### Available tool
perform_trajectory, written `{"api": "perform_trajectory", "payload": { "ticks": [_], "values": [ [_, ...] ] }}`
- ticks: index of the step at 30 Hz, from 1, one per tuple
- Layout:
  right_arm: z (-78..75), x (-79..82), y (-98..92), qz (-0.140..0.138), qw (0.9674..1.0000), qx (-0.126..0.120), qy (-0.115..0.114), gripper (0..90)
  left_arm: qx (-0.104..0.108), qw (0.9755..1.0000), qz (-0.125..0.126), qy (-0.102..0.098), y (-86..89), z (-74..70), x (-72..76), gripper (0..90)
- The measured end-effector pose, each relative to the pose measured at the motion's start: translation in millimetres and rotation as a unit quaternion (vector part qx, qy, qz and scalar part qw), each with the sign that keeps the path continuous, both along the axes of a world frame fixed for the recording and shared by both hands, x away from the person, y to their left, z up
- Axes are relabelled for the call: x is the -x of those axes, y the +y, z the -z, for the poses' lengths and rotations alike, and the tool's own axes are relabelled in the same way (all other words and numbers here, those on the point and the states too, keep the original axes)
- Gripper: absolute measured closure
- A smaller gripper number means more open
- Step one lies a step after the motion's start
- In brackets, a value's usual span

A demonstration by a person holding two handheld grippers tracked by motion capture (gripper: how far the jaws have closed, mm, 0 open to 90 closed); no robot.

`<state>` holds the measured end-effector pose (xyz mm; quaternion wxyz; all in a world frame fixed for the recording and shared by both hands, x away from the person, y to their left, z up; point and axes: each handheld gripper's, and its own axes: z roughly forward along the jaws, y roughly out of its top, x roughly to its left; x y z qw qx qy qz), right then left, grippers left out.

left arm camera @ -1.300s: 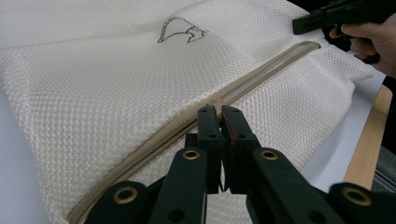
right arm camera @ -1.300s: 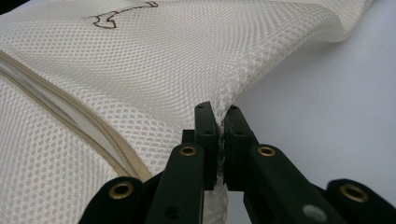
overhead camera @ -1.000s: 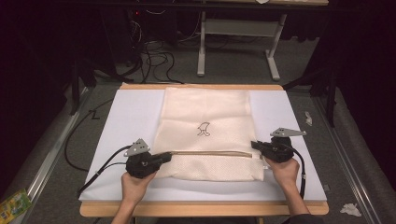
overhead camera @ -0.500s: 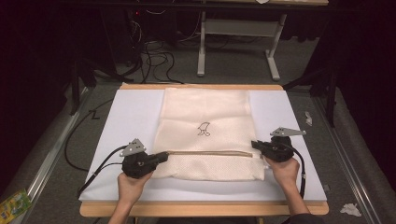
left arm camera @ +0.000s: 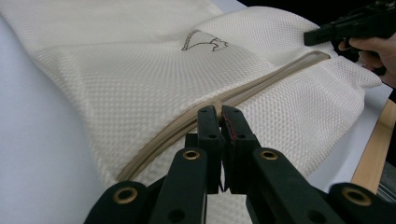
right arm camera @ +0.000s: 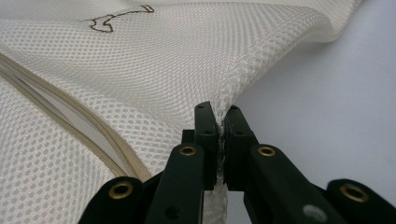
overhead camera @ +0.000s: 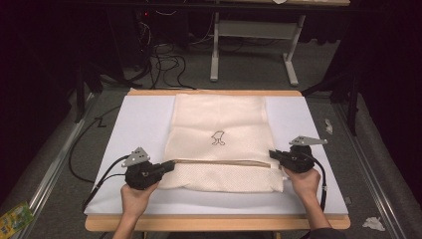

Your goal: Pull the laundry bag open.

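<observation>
Worktop: a wooden board whose pale edge shows along the near and far sides.
Cover on it: a white sheet spread over nearly the whole top, lying flat.
On the sheet: a cream mesh bag, in the middle, reaching from the far edge almost to the near one.
Bag details: a small dark outline figure near its centre; a tan zipper running across its near part.
</observation>
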<state>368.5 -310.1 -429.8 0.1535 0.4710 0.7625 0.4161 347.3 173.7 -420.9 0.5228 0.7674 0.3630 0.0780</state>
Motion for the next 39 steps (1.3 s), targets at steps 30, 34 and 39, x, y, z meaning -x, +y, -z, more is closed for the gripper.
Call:
{"api": "perform_trajectory", "payload": {
  "ticks": [30,34,39],
  "values": [
    [1.8,2.1,-7.6,0.006,1.0,0.0,-0.003,88.0,-0.007,0.9993,-0.035,0.006,29.2,-0.2,0.4,87.4],
    [1.9,1.9,-8.1,0.009,0.9999,0.008,0.002,88.0,-0.008,0.9991,-0.041,0.002,31.2,0.9,2.1,87.4],
    [2.3,2.9,-8.7,0.011,0.9999,0.005,0.003,88.0,-0.009,0.9991,-0.041,0.007,32.4,1.4,1.1,87.4]
  ]
}}
